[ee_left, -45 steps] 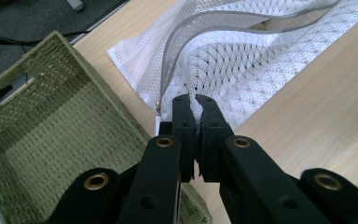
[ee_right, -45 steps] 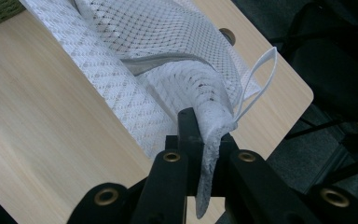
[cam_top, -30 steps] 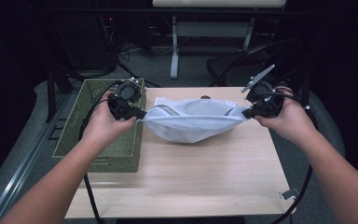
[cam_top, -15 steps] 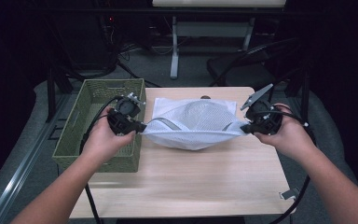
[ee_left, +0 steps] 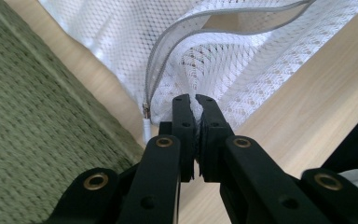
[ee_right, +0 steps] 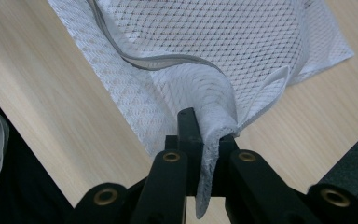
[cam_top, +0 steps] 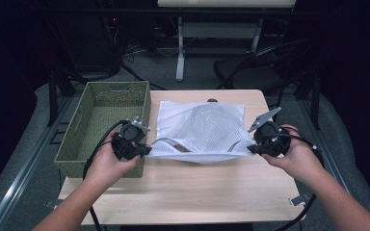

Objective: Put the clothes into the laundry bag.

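On the table (cam_top: 197,187), a white mesh bag (cam_top: 202,130) is being held by its 2 near corners, beside a green basket (cam_top: 101,125) at the left. The left gripper (cam_top: 142,150) is being kept clamped on the bag's left corner, its jaws pressed together on a pinch of mesh just beside the zipper pull (ee_left: 145,111); the right gripper (cam_top: 251,149) is likewise being kept clamped on the right corner, with mesh draped over 1 jaw. Most of the bag is lying on the wood, while its near edge, with the grey zipper (ee_left: 223,29) gaping open, is being held slightly raised between the 2 grippers. By the look of it, the bag is being laid out flat. The next move is judged to call for both corners being set down evenly and taut, then both grips being released together so that the mesh is not being dragged.
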A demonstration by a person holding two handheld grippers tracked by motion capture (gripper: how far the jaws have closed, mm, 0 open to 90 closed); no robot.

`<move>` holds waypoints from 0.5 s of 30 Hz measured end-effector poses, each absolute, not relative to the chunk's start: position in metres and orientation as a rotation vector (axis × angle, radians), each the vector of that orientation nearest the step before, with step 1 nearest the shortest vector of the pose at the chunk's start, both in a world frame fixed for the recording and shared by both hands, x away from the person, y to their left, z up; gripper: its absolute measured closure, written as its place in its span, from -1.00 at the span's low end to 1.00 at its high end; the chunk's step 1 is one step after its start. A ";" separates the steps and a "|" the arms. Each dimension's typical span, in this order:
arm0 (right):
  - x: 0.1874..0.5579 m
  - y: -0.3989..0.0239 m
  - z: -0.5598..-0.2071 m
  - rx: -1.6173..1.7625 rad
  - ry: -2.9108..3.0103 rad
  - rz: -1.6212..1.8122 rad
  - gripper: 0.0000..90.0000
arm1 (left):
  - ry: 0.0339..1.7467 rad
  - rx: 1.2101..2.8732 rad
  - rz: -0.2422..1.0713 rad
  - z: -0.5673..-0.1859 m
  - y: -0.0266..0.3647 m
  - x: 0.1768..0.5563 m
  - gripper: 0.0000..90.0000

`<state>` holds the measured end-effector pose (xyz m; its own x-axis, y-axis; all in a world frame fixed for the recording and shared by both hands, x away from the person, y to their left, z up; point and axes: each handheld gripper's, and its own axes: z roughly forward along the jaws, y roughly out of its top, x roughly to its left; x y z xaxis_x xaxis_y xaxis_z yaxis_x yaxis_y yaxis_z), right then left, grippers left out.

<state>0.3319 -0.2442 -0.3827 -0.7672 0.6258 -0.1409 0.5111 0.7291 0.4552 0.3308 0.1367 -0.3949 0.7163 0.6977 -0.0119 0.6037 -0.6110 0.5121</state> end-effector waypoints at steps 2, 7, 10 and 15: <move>0.328 -0.245 -0.388 0.900 2.653 0.577 0.95 | 0.993 2.423 0.250 -0.402 0.138 0.325 0.94; 0.318 -0.248 -0.407 0.919 2.672 0.610 0.94 | 0.986 2.441 0.233 -0.420 0.138 0.312 0.94; 0.312 -0.249 -0.417 0.929 2.674 0.615 0.93 | 0.991 2.444 0.210 -0.431 0.139 0.307 0.94; 0.299 -0.247 -0.435 0.928 2.680 0.608 0.91 | 1.001 2.447 0.213 -0.448 0.140 0.298 0.93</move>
<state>0.2989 -0.2473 -0.4354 -0.7693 0.6328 -0.0887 0.5325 0.7116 0.4584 0.2980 0.1396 -0.4484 0.7198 0.6932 -0.0380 0.6178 -0.6146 0.4905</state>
